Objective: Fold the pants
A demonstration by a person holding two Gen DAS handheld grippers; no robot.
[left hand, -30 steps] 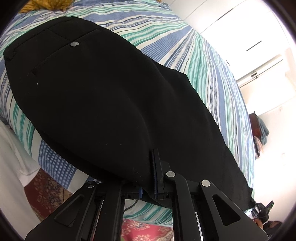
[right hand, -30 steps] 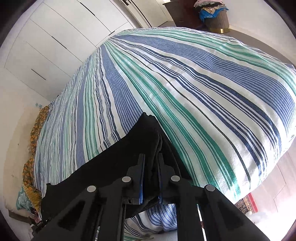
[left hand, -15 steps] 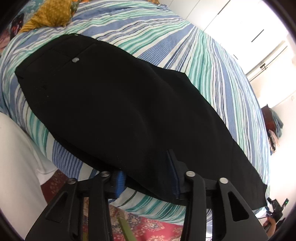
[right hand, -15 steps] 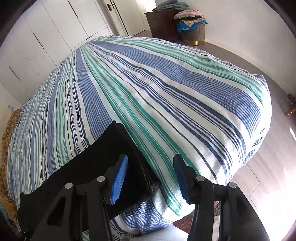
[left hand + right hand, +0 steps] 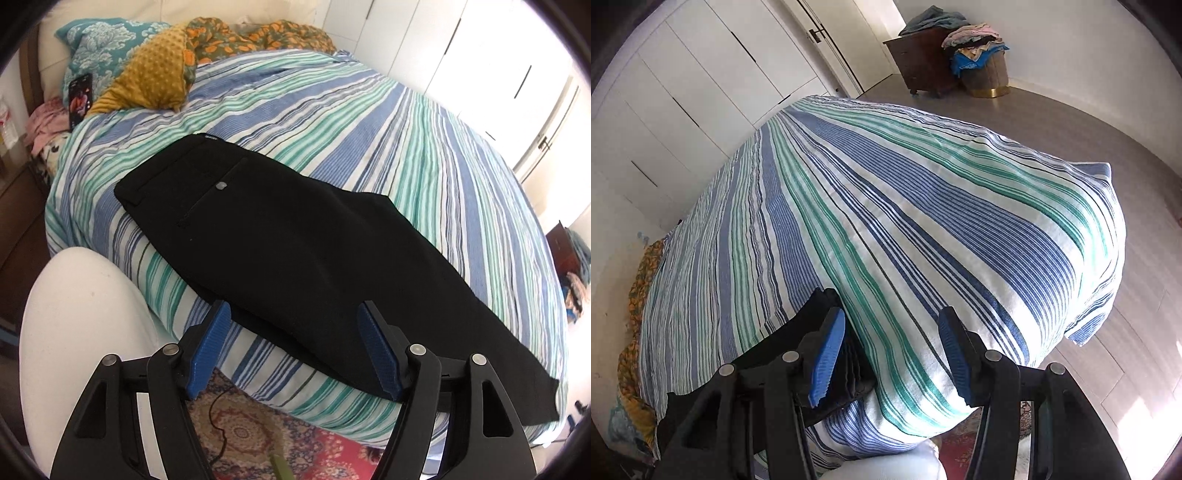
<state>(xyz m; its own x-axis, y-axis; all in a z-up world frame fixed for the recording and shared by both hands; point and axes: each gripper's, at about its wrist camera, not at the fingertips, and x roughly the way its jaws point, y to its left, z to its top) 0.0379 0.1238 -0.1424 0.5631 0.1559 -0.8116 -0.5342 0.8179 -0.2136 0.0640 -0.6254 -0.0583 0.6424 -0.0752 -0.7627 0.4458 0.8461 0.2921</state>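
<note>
Black pants (image 5: 295, 251) lie flat along the near edge of the striped bed (image 5: 369, 122), folded leg on leg, waistband to the far left, hems at the lower right. My left gripper (image 5: 297, 350) is open and empty, pulled back above the bed's edge at the pants' middle. My right gripper (image 5: 892, 358) is open and empty just off the bed. The pants' hem end (image 5: 812, 317) lies by its left finger (image 5: 827, 354).
Pillows (image 5: 147, 77) and a phone (image 5: 79, 98) lie at the head of the bed. A white rounded seat (image 5: 81, 332) and a patterned rug (image 5: 258, 435) are below me. A laundry basket (image 5: 982, 70) and dresser (image 5: 919, 59) stand across the floor (image 5: 1071, 118).
Both grippers opened, let go of the pants and pulled back from the bed. The pants now lie flat on the cover.
</note>
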